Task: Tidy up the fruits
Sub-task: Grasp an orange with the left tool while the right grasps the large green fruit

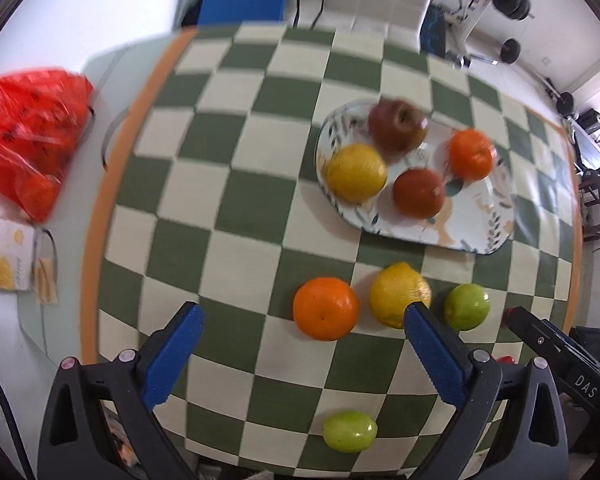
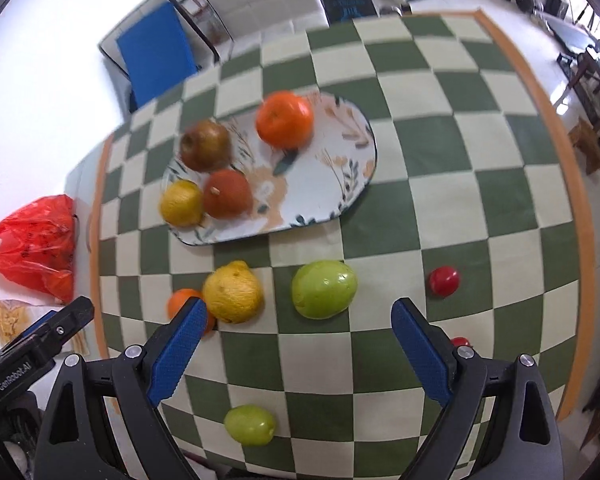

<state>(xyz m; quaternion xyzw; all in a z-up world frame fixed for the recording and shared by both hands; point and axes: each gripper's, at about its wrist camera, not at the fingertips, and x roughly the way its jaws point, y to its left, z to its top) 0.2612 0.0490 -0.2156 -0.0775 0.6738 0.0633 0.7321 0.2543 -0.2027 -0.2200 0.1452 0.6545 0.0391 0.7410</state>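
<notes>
Lying between left tool tips: orange

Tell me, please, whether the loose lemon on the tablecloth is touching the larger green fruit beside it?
Apart. The right wrist view shows the lemon and the green fruit with a strip of checkered tablecloth plainly between them.

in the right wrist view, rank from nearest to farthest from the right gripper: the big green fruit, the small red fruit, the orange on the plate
1. Big green fruit, on the cloth just ahead of the right gripper, between its open fingers.
2. Small red fruit, off to the right on the cloth.
3. Orange on the plate, farthest, at the plate's far end.
</notes>
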